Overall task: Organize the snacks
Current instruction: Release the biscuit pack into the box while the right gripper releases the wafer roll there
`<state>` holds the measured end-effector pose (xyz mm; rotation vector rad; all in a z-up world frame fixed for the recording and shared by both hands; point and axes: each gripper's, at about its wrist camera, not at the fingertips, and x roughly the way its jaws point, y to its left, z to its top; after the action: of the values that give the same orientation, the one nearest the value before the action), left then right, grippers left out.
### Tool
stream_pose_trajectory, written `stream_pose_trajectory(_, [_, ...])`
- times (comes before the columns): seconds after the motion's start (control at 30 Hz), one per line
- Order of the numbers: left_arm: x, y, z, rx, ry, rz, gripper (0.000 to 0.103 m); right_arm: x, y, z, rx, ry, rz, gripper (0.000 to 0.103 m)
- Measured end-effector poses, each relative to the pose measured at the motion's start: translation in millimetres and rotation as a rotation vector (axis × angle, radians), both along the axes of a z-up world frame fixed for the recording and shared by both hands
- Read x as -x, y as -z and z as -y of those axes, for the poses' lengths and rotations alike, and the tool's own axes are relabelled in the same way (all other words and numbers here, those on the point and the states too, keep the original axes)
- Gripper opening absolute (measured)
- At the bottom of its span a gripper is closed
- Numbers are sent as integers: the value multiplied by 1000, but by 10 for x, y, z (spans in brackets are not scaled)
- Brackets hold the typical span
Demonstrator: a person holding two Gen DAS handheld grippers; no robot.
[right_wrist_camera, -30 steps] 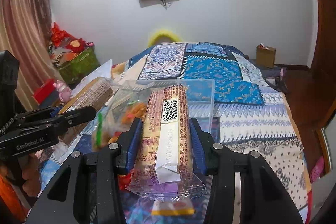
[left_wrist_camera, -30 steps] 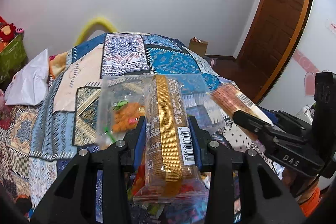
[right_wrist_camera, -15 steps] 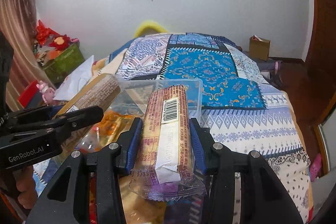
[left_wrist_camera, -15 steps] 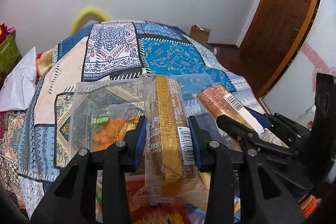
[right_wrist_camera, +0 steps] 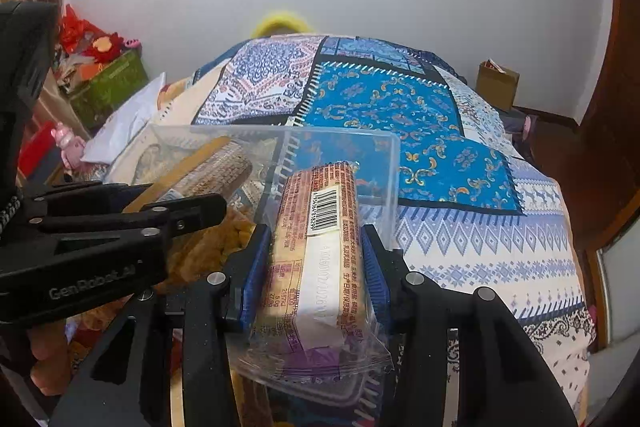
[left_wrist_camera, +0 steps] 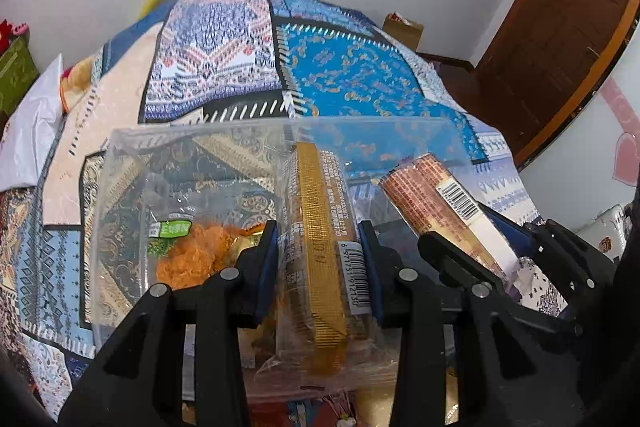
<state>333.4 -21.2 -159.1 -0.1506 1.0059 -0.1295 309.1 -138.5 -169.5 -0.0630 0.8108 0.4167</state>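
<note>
My left gripper (left_wrist_camera: 318, 247) is shut on a long gold-striped snack pack (left_wrist_camera: 320, 227) with a barcode. My right gripper (right_wrist_camera: 316, 247) is shut on a long orange-and-white snack pack (right_wrist_camera: 320, 247) with a barcode. Both packs are held over a clear plastic bin (left_wrist_camera: 120, 163) on the bed, which also shows in the right wrist view (right_wrist_camera: 394, 163). An orange snack bag with a green label (left_wrist_camera: 192, 251) lies inside the bin. The right gripper and its pack (left_wrist_camera: 432, 199) show at the right of the left wrist view. The left gripper's pack (right_wrist_camera: 208, 167) shows at the left of the right wrist view.
A patchwork quilt (left_wrist_camera: 352, 75) covers the bed. A white pillow (left_wrist_camera: 32, 131) lies at its left. A cardboard box (right_wrist_camera: 496, 83) and a wooden door (left_wrist_camera: 560, 27) are at the right. A green box with toys (right_wrist_camera: 108, 83) stands at the left. More snacks (right_wrist_camera: 200, 251) lie below the grippers.
Both grippers have moved forward and down over the clear bin with their packs still held. The bin and quilt now look closer and larger.
</note>
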Motion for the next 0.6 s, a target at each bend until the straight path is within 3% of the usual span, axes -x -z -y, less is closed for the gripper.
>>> stream_pose_trajectory(0.3, [-6,57,-23,-11,-10,-22,38,12,-5,-44,42,-7,1,42])
stream_pose_trajectory(0.43, [21,-20,-83,-12,-34,3,38,16,-32,-16,16,-8,-9,49])
stream_pose_trajectory(0.6, [128,-183,-176,16,-40,37,39,113,-134,0,15,-15,13,49])
